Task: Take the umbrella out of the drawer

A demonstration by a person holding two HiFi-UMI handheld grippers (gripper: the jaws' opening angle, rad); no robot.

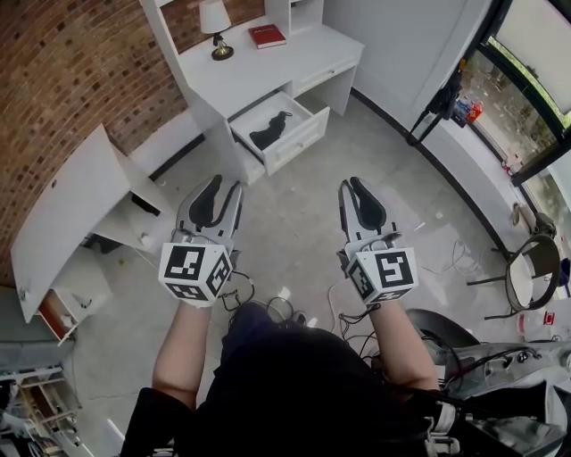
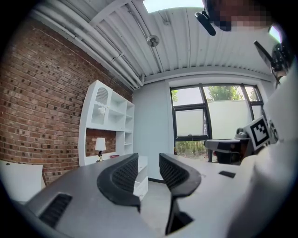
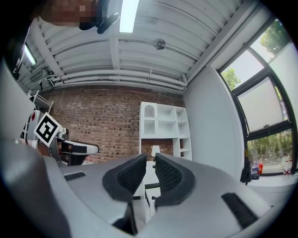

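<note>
A black folded umbrella (image 1: 268, 131) lies in the open drawer (image 1: 300, 143) of the white desk (image 1: 268, 67) at the far side of the room. Both grippers are held level over the floor, well short of the desk and apart from it. My left gripper (image 1: 225, 186) is open, with a clear gap between its jaws (image 2: 148, 160) and nothing in it. My right gripper (image 1: 351, 184) stands open with a narrower gap (image 3: 150, 162), also with nothing between the pads. The desk's white shelf unit (image 3: 163, 128) shows beyond the right jaws.
A lamp (image 1: 214, 25) and a red book (image 1: 267, 36) stand on the desk top. A white cabinet (image 1: 67, 214) with an open flap is at the left. Cables (image 1: 268, 308) lie on the floor near my feet. A round stool (image 1: 533, 272) stands at the right by the windows.
</note>
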